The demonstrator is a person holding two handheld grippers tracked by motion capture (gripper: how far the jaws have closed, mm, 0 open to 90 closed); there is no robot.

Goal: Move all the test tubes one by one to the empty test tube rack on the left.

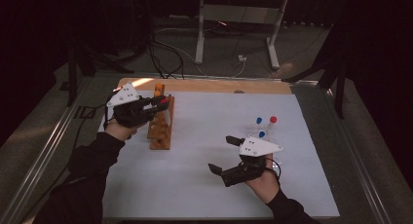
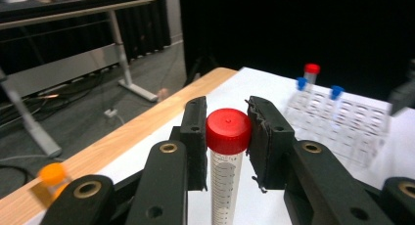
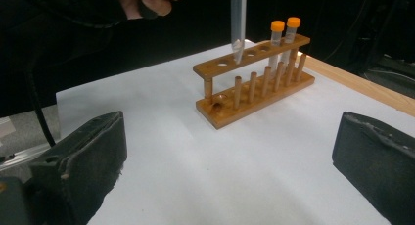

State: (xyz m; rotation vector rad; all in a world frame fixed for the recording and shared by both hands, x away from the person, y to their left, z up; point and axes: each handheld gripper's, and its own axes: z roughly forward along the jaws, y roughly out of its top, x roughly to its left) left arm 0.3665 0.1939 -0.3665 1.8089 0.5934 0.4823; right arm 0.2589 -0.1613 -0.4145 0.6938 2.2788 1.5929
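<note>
My left gripper (image 2: 228,118) is shut on a clear tube with a red cap (image 2: 227,132), gripping it just under the cap. In the high view the left gripper (image 1: 163,103) hangs over the wooden tube rack (image 1: 161,129). In the right gripper view the held tube (image 3: 238,24) hangs upright, its pointed tip just above the holes of the rack's top bar (image 3: 249,56). Two orange-capped tubes (image 3: 285,32) stand at the rack's far end. My right gripper (image 1: 221,154) is open and empty, low over the white mat, its pads (image 3: 83,151) wide apart.
A clear plastic rack (image 1: 267,131) beside the right hand holds two blue-capped tubes and one red-capped tube (image 2: 311,71). The white mat (image 1: 204,185) covers a wooden table (image 1: 209,85). Metal rails run along both sides, and a desk frame with cables stands beyond.
</note>
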